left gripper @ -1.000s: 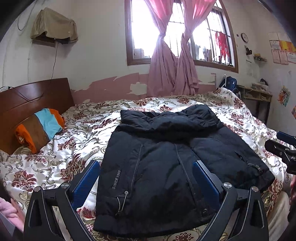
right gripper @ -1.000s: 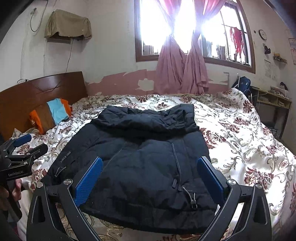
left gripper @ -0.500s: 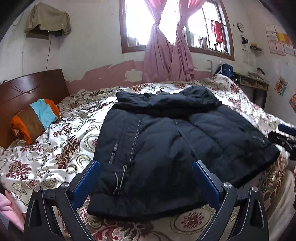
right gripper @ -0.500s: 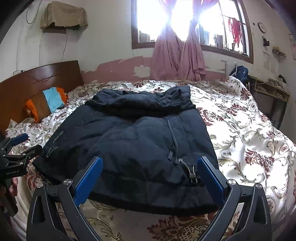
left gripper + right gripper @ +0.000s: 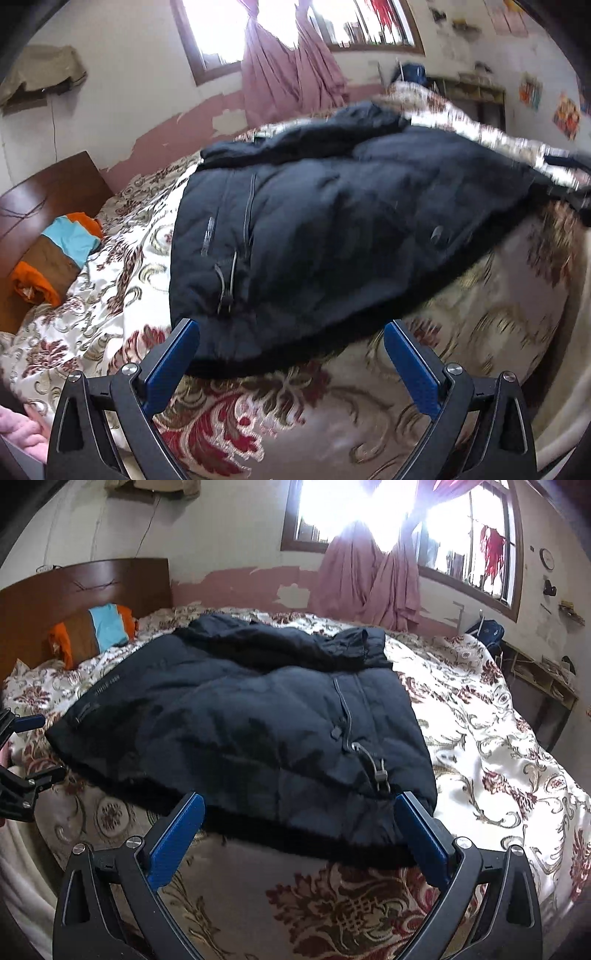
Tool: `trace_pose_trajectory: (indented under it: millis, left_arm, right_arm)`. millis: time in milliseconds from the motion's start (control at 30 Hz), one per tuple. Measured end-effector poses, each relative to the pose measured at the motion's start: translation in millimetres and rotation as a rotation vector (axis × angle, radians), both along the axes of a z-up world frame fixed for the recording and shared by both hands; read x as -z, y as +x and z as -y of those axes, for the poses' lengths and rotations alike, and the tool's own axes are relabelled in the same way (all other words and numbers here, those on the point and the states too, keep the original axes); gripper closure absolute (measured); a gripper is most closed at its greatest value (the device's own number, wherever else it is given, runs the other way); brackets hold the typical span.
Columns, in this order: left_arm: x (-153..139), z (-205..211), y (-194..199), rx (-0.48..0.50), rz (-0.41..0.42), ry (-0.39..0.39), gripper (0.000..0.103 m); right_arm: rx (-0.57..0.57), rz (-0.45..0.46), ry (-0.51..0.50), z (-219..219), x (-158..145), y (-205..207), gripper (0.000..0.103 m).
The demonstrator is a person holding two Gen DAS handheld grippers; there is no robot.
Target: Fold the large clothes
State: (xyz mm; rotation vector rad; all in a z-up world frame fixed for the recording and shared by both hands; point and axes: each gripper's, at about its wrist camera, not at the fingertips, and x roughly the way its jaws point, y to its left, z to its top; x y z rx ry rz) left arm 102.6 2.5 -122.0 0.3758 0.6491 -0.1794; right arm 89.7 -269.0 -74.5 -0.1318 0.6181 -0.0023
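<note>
I've got the black jacket (image 5: 236,731) lying flat on the bed (image 5: 480,746), hood end toward the window and hem edge toward me, its long axis running straight away from both tools. The left gripper (image 5: 291,354) has its jaws spread over the hem's left corner; the right gripper (image 5: 299,834) is spread too, straddling the hem by the zipper. Both sit just short of the hem, neither pinching cloth, so I'd judge either equally near.

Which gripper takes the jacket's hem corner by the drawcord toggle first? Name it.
Right. The right gripper is open with the jacket hem between its fingers, toggle just ahead.
</note>
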Motion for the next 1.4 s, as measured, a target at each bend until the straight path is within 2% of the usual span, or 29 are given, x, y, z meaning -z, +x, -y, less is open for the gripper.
trace_pose_trajectory:
  millis: [133,300,533,700,933,1233,1367,1400]
  left_arm:
    - [13.0,2.9,-3.1,-0.006,0.004,0.055,0.002]
    - [31.0,10.8,3.0,-0.034,0.002,0.160,0.002]
    - [46.4,20.3,9.2,-0.059,0.026,0.285,0.002]
    - [48.9,22.3,10.7,-0.068,0.039,0.295,0.002]
    - [44.5,19.1,19.8,-0.085,0.077,0.299,0.002]
    - [46.0,21.1,21.8,-0.102,0.128,0.313,0.003]
    - [35.6,12.8,22.1,-0.127,0.171,0.272,0.015]
    - [34.4,10.8,22.8,-0.134,0.175,0.267,0.019]
  right_arm:
    - [0.014,-0.031,-0.004,4.1,7.4,-2.0,0.002]
    - [0.014,-0.047,-0.016,3.9,13.3,-2.2,0.002]
    - [-0.054,-0.061,-0.130,-8.0,21.8,2.0,0.002]
    - [-0.099,-0.095,-0.261,-19.2,33.3,9.1,0.002]
    - [-0.020,-0.059,-0.390,-26.4,38.9,16.7,0.002]
    - [0.010,0.007,-0.383,-31.9,32.5,13.2,0.004]
    - [-0.005,0.032,-0.379,-30.6,29.5,13.5,0.024]
    - [-0.006,0.040,-0.386,-32.2,29.4,12.3,0.026]
